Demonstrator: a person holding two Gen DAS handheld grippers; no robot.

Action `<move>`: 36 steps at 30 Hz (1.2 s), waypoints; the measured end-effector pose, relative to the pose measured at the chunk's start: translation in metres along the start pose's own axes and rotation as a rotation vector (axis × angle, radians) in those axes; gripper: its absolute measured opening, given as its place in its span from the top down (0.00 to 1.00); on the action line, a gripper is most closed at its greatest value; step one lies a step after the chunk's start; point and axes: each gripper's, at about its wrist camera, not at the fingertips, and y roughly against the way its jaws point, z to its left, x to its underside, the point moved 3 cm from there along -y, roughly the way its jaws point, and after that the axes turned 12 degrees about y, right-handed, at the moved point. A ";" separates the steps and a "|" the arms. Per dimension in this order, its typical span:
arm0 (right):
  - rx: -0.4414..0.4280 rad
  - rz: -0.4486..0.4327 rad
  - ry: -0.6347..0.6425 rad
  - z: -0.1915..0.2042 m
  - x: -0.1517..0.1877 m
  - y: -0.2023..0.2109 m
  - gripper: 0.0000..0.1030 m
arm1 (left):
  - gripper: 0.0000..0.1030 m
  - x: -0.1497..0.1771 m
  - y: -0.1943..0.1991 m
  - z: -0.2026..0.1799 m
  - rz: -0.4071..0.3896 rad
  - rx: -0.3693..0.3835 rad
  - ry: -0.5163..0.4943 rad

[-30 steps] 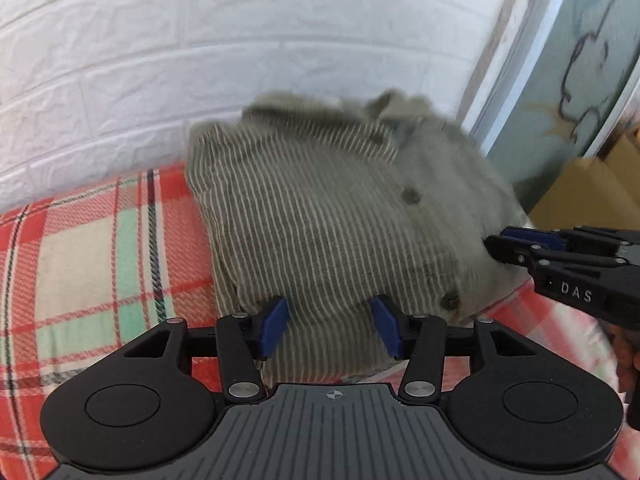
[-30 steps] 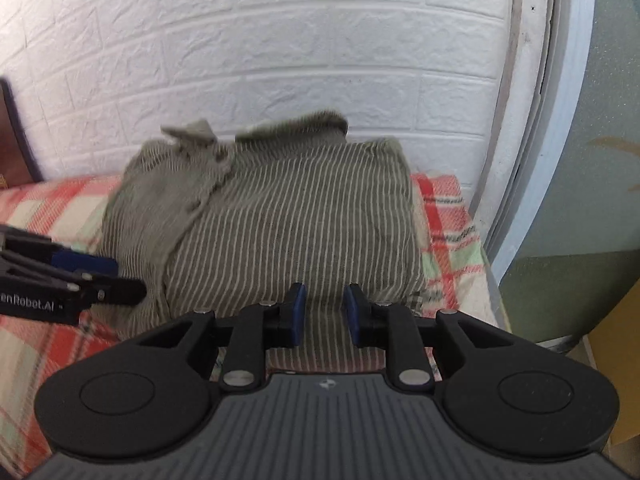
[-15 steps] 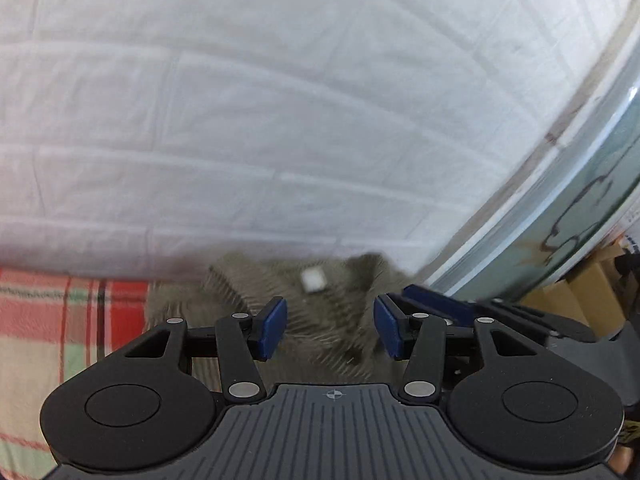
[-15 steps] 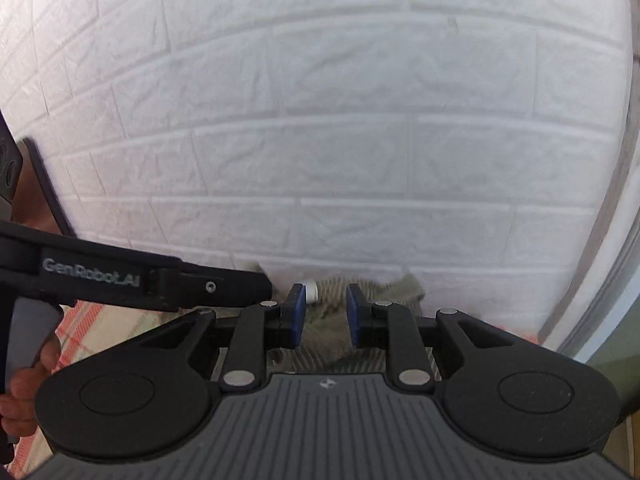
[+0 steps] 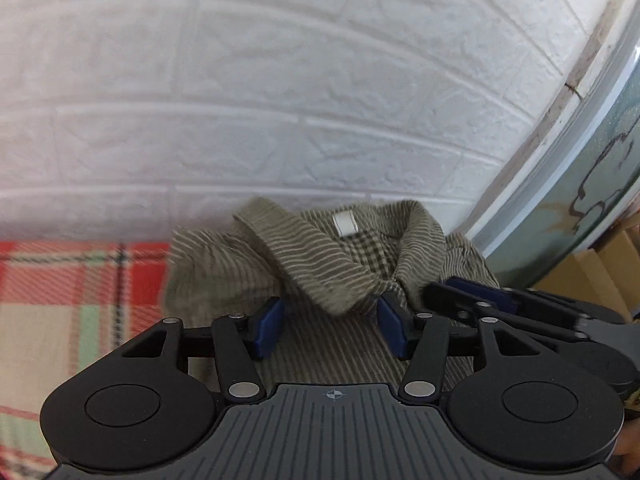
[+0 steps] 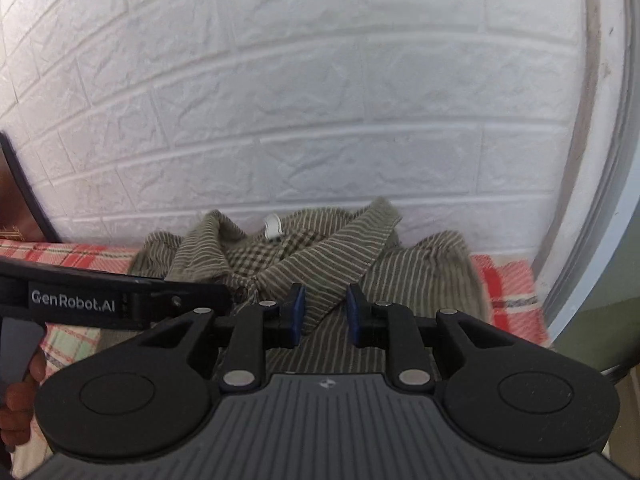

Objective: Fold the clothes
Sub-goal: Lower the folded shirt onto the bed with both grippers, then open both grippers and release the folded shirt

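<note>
Meanwhile left tool (image 5: 328, 330) was opening, empty, over the folded striped shirt (image 5: 320, 256); right tool (image 6: 323, 312) hung narrowly parted, pinching nothing.

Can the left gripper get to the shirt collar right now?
Probably yes. The left gripper is opening just in front of the collar, with nothing between them. The right gripper sits off to one side of the shirt, not in the way.

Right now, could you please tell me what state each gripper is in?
Left gripper: open, jaws widening, holding nothing, over the striped shirt.
Right gripper: open narrowly, holding nothing.
</note>
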 end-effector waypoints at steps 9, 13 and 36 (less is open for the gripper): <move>0.040 0.048 0.009 0.014 0.053 0.036 0.75 | 0.39 0.072 0.026 -0.020 0.007 -0.174 -0.314; 0.067 0.060 0.045 0.021 0.068 0.025 0.75 | 0.38 0.087 0.020 -0.018 -0.001 -0.197 -0.303; 0.116 0.053 -0.010 0.057 0.024 0.122 0.04 | 0.04 0.087 0.121 -0.020 0.246 -0.173 -0.004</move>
